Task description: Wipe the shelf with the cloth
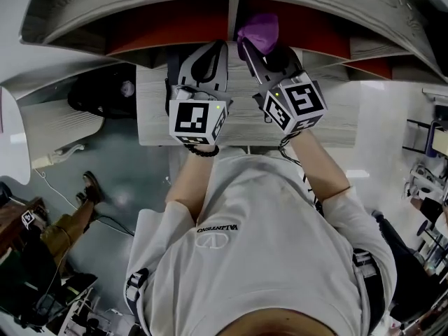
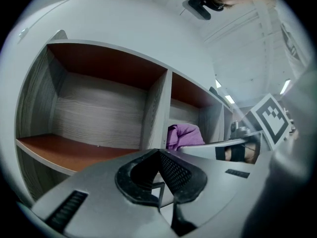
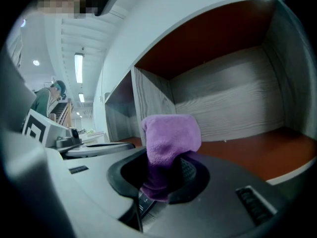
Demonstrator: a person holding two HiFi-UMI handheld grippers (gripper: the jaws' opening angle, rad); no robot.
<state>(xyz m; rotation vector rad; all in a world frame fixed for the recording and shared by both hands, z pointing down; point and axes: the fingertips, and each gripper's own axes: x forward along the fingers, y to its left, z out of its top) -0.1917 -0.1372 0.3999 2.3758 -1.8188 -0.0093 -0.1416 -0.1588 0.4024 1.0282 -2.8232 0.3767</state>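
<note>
A purple cloth is bunched in my right gripper, which is shut on it just in front of the shelf's upright divider. In the right gripper view the cloth stands up from between the jaws, before a compartment with a red-brown floor and grey wood-grain back. My left gripper sits beside it to the left, jaws together with nothing in them. Its own view faces the left compartment, and the cloth shows past the divider.
The shelf has red-brown compartments side by side under a pale grey top. A grey wood-grain surface lies below both grippers. A black bag rests at the left, and a seated person's leg is on the floor side.
</note>
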